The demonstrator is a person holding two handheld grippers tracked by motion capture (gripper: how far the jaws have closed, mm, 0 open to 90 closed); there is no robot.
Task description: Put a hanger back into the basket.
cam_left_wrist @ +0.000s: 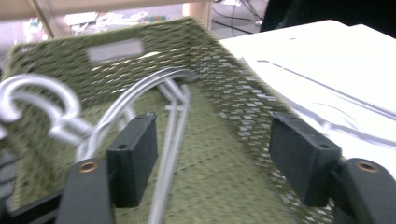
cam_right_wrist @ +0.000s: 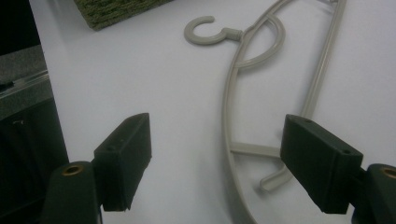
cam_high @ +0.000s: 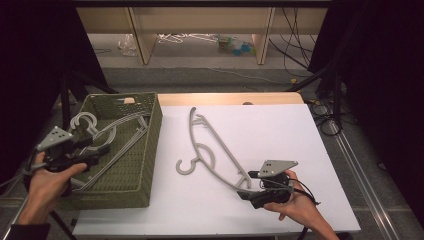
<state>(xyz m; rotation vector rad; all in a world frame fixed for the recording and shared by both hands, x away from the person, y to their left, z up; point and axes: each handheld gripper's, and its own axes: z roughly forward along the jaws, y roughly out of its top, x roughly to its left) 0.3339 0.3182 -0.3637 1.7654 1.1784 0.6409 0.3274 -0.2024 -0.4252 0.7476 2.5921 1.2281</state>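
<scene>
A grey plastic hanger (cam_high: 220, 142) lies flat on the white table (cam_high: 280, 130), hook toward the basket. My right gripper (cam_high: 246, 185) is at the hanger's near end, open. In the right gripper view that hanger (cam_right_wrist: 232, 33) runs between the wide-apart jaws of the right gripper (cam_right_wrist: 222, 158), and nothing is gripped. A green woven basket (cam_high: 155, 130) stands at the left with several grey hangers (cam_high: 112, 132) inside. My left gripper (cam_high: 100, 151) hovers over the basket's near left part. In the left gripper view the left gripper (cam_left_wrist: 217, 158) is open above those hangers (cam_left_wrist: 173, 140) and the basket (cam_left_wrist: 224, 107).
A wooden strip (cam_high: 225, 98) borders the table's far edge. Beyond it are a shelf frame (cam_high: 140, 35), cables (cam_high: 295, 50) and clutter on the floor. Dark stands and curtains flank both sides. The white table surface right of the hanger is bare.
</scene>
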